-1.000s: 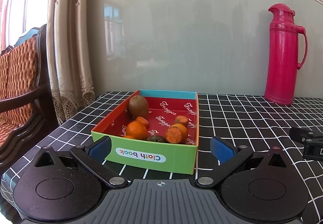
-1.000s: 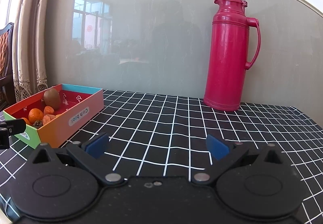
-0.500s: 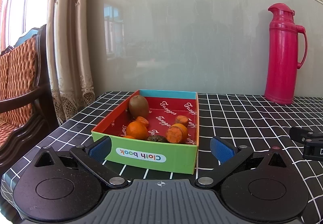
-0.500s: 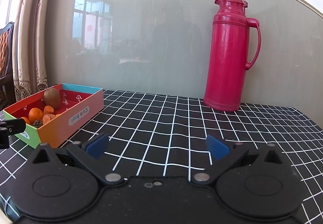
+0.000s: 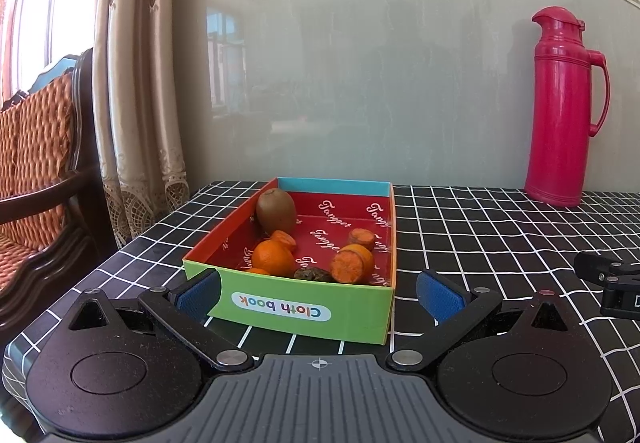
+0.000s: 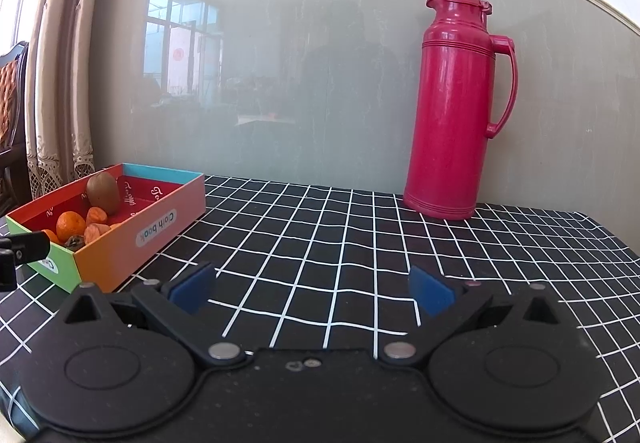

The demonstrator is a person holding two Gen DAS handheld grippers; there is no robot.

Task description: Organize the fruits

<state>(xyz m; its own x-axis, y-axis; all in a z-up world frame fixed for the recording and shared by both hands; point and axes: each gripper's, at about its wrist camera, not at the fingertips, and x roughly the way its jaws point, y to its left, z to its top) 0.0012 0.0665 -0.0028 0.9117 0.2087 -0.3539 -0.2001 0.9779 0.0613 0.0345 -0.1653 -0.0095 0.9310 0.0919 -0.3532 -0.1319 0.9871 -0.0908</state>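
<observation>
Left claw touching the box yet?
Cannot tell. In the left wrist view the open left claw straddles the box front; its left pad overlaps the corner.

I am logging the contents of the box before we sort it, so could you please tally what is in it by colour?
Inside the box:
Brown: 1, the kiwi
Orange: 5, the whole orange fruit, three cut-looking orange pieces, and an orange bit half hidden behind the front wall
Dark: 1, the dark shrivelled item
Total: 7 visible
</observation>
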